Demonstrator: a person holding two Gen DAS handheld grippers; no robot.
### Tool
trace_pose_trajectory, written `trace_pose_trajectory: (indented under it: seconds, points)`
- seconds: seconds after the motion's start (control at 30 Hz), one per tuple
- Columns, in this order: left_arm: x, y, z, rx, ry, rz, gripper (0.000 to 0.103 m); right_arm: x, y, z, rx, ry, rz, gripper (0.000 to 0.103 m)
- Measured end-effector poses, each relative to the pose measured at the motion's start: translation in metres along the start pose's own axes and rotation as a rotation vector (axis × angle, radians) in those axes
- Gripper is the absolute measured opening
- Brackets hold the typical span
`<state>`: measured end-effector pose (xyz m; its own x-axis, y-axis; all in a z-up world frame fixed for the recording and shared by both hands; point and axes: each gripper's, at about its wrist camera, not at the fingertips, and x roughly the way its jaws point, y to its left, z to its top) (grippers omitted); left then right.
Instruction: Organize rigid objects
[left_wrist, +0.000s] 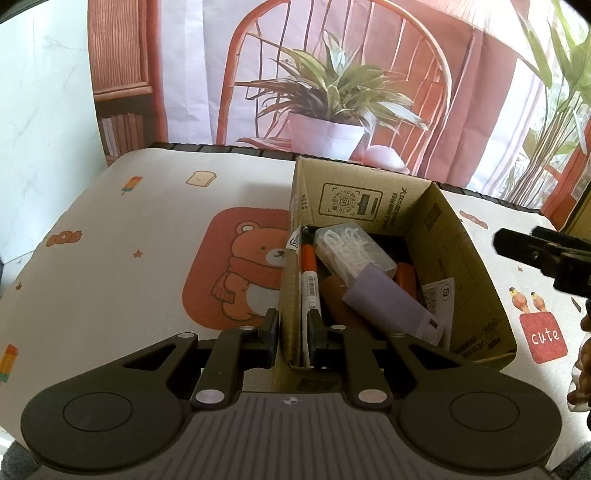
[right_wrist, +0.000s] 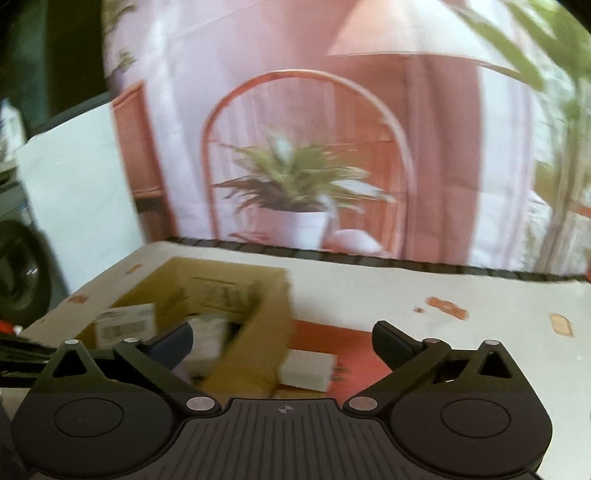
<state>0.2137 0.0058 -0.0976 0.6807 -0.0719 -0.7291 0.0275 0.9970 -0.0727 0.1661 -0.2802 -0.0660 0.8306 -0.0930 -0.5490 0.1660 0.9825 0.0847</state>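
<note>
Markers (left_wrist: 309, 284) and a clear case (left_wrist: 351, 247) fill the cardboard box (left_wrist: 476, 266).

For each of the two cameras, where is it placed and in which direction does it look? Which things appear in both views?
Left wrist: sits on the left hand-held gripper, looking forward and down into the cardboard box; its jaws are shut on the box's near wall; the right hand-held gripper shows at the right edge.
Right wrist: sits on the right hand-held gripper, looking across the table; its jaws are open and empty; the picture is blurred.
Shared: the cardboard box, the patterned tablecloth, the backdrop with a potted plant.
</note>
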Motion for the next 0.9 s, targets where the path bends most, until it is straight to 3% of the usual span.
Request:
trace_pose_trajectory:
  seconds: [0.4, 0.7, 0.9]
  points:
    - [0.0, 0.0, 0.0, 0.0, 0.0, 0.001, 0.017, -0.008, -0.057, -0.028, 0.125, 0.028, -0.19, 0.103]
    - [0.0, 0.0, 0.0, 0.001, 0.0, 0.002, 0.017, -0.007, -0.067, -0.05, 0.108, 0.071, -0.286, 0.103]
    - [0.0, 0.0, 0.0, 0.001, 0.0, 0.001, 0.017, -0.002, -0.065, -0.057, 0.078, 0.091, -0.294, 0.103]
